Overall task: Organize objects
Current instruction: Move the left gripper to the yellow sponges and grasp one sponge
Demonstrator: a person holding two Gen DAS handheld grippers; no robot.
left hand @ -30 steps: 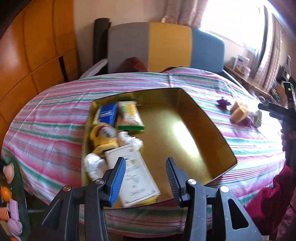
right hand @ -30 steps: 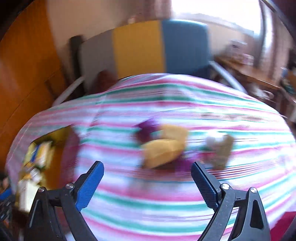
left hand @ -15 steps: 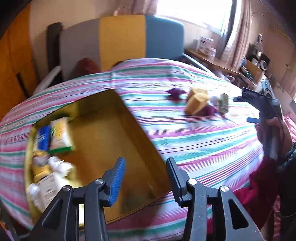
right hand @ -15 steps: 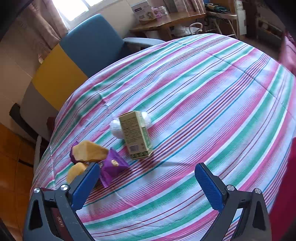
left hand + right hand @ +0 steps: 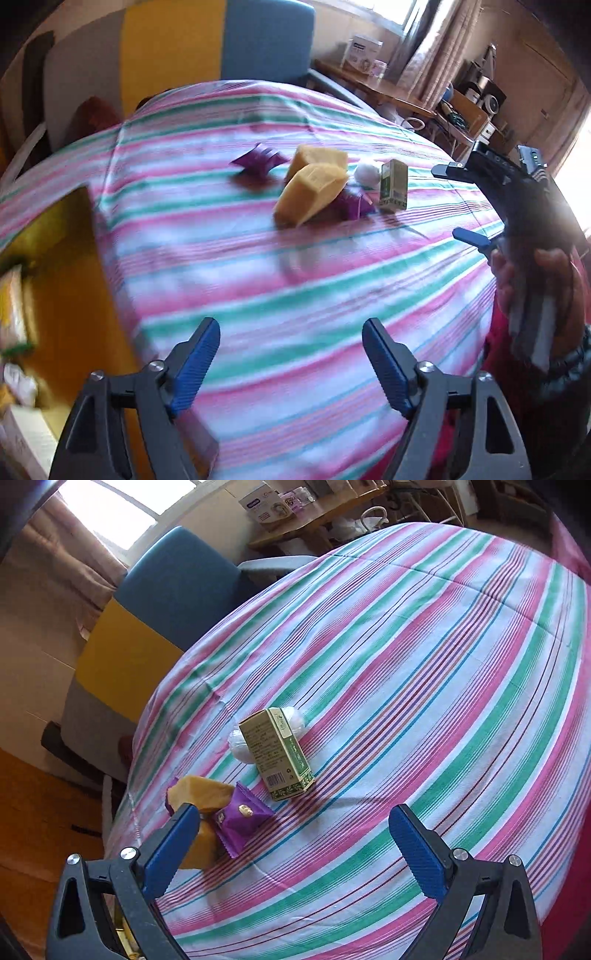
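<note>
- Covering the table, a striped cloth [image 5: 424, 686] in pink, green and white is seen in both wrist views.
- Left gripper [image 5: 291, 354]: held above bare cloth; its jaws are opening, blue pads set wide apart, and nothing is found between them.
- Right gripper [image 5: 295, 843]: jaws spread wide over the cloth, nothing pinched. It is also caught at the right edge of the left wrist view, gripped by a hand [image 5: 535, 280] in a red sleeve.
- Green carton [image 5: 277, 753]: stood upright on the cloth, just ahead of the right gripper's gap.
- White round item [image 5: 240, 742]: placed directly behind the carton and touching it; its kind cannot be told.
- Purple sachet [image 5: 240, 818]: laid beside the carton's base, close to the right gripper's left pad.
- Yellow-wrapped blocks [image 5: 314, 184]: two are counted, one leaning on the other, next to the sachet.
- Second purple sachet [image 5: 258, 162]: laid apart, on the far side of the blocks.
- Gold-lined box [image 5: 62, 280]: set at the table's left end, well apart from the loose group; blurred packets are held inside.
- Padded chair [image 5: 166, 602] in blue, yellow and grey: stood behind the table.
</note>
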